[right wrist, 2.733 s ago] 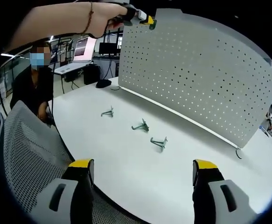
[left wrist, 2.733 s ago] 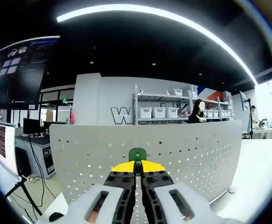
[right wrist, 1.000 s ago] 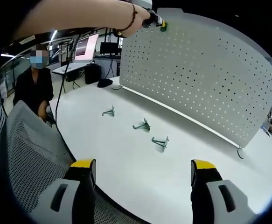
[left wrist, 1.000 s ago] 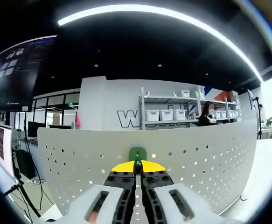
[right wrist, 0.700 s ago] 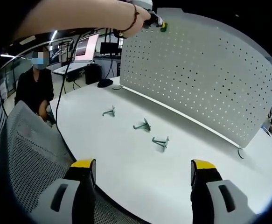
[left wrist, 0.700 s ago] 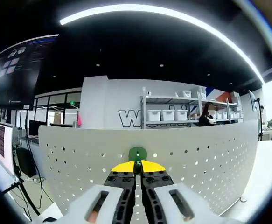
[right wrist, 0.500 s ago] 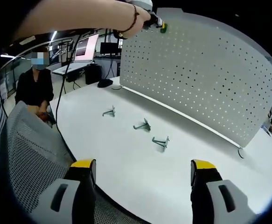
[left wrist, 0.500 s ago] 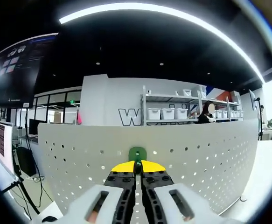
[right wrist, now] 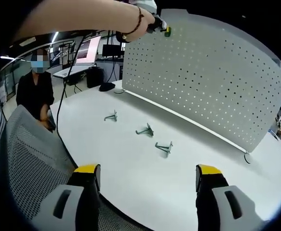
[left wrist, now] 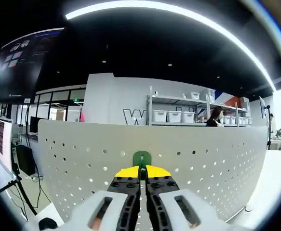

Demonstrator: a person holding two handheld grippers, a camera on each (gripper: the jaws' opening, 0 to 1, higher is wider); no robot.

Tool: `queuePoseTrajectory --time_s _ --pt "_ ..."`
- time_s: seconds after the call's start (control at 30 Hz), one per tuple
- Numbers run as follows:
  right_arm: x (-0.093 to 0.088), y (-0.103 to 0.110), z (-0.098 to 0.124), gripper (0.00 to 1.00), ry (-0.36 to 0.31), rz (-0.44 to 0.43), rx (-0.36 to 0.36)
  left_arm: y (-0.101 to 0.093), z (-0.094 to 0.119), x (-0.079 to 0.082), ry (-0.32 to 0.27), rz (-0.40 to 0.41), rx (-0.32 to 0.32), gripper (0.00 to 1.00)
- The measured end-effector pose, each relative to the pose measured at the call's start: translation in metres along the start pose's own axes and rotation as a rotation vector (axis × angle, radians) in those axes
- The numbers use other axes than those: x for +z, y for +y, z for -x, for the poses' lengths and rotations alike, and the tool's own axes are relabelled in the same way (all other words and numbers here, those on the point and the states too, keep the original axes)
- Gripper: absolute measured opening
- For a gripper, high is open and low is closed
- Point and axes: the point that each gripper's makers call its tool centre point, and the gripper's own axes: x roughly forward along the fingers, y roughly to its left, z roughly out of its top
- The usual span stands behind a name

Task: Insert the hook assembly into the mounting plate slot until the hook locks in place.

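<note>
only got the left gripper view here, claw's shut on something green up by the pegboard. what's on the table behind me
Observer: In the right gripper view, three grey metal hooks lie on the white table: one hook, a second hook, a third hook, all apart from each other.
Operator: where's the right claw
Observer: The right claw is open, low over the table's near edge, holding nothing.
Operator: how high on the board am i
Observer: The left claw holds the green piece against the pegboard near its top edge, toward the board's left end in that view.
Operator: anyone nearby
Observer: A person in dark clothes sits at the table's left side.
</note>
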Motion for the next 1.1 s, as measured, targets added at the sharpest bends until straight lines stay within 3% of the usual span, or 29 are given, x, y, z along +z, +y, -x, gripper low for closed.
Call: queuePoseTrajectory --time_s 0.23,0.4,0.47,0.6,0.83,0.9,1.0,1.1 --pt "0.003 -0.001 0.001 0.79 -0.013 0.002 -0.006 -0.001 0.001 0.001 0.024 -0.064 -0.013 0.01" --pt "0.003 0.000 0.000 0.79 -0.008 -0.002 0.004 -0.002 0.000 0.001 0.043 -0.057 -0.025 0.02" --pt "0.003 0.000 0.000 0.79 -0.010 -0.004 0.005 -0.003 0.001 -0.003 0.093 -0.058 -0.030 0.03" --pt "0.004 -0.001 0.000 0.79 -0.013 0.000 -0.001 -0.004 0.008 -0.005 0.124 -0.090 -0.060 0.03" --pt "0.006 -0.002 0.001 0.79 -0.024 0.003 -0.007 -0.001 0.021 0.000 0.140 -0.085 -0.086 0.21" --pt "0.006 -0.003 0.001 0.79 -0.027 0.002 -0.011 0.000 0.025 0.000 0.152 -0.026 -0.102 0.26" --pt "0.007 -0.003 0.001 0.80 -0.029 0.006 -0.010 0.004 0.032 0.001 0.165 -0.024 -0.117 0.37" --pt "0.007 -0.002 0.002 0.80 -0.033 0.009 -0.010 0.011 0.042 0.004 0.177 0.007 -0.132 0.41"
